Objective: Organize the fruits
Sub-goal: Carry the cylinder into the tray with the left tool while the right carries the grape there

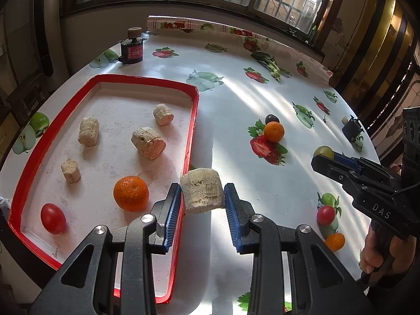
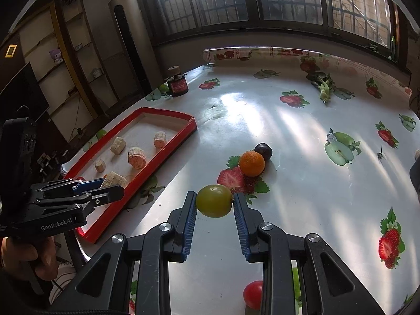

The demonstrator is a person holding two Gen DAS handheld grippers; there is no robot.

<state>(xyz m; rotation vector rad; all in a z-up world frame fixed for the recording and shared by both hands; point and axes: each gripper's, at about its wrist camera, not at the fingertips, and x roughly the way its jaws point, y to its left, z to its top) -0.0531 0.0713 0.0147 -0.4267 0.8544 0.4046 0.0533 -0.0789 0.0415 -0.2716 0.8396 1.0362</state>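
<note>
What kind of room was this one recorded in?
Probably a lived-in home dining area: a round table under a fruit-print oilcloth, barred windows behind it, a standing air conditioner in the corner, and wall shelves holding a plush toy.

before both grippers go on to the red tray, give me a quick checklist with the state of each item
1. Left gripper clamped on the pale chunk: ok.
2. Right gripper clamped on the green fruit: ok.
3. Free floor in the red tray for both: ok, bare patches between pieces.
4. Pale chunk past the tray rim: not ok, it hangs about over the rim.
5. Fruit left on the table: not ok, the orange and dark fruit remain.
</note>
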